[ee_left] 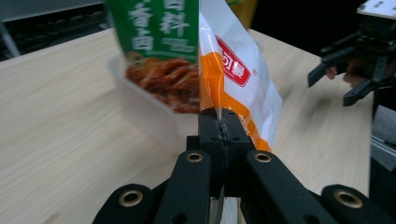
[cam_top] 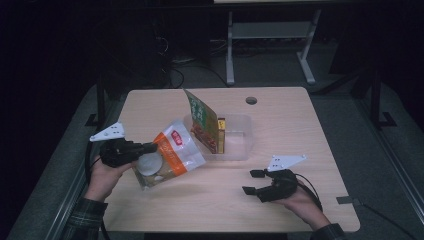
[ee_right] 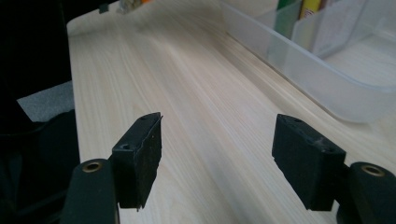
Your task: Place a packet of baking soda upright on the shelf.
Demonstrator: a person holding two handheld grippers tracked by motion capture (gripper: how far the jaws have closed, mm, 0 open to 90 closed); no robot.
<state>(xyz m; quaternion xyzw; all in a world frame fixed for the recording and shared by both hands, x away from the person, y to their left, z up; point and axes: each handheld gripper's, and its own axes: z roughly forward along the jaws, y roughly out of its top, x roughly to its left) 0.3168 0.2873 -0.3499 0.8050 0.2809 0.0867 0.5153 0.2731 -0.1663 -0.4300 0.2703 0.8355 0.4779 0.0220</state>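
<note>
My left gripper (cam_top: 150, 147) is shut on the edge of an orange and white snack bag (cam_top: 167, 157), holding it tilted just left of a clear plastic bin (cam_top: 240, 145). In the left gripper view the jaws pinch the bag's seam (ee_left: 219, 116), the orange and white bag (ee_left: 238, 79) rising above them. A green pouch (cam_top: 202, 120) and a yellow box (cam_top: 221, 134) stand inside the bin. The green pouch (ee_left: 159, 51) leans over the bin's wall (ee_left: 149, 116). My right gripper (cam_top: 254, 181) is open above the table, near the front right, with nothing between its fingers (ee_right: 140, 158).
The clear bin's wall (ee_right: 308, 70) lies ahead and to the right of my right gripper. A round cable hole (cam_top: 251, 100) sits near the table's far edge. A white desk frame (cam_top: 270, 35) stands on the floor beyond the table.
</note>
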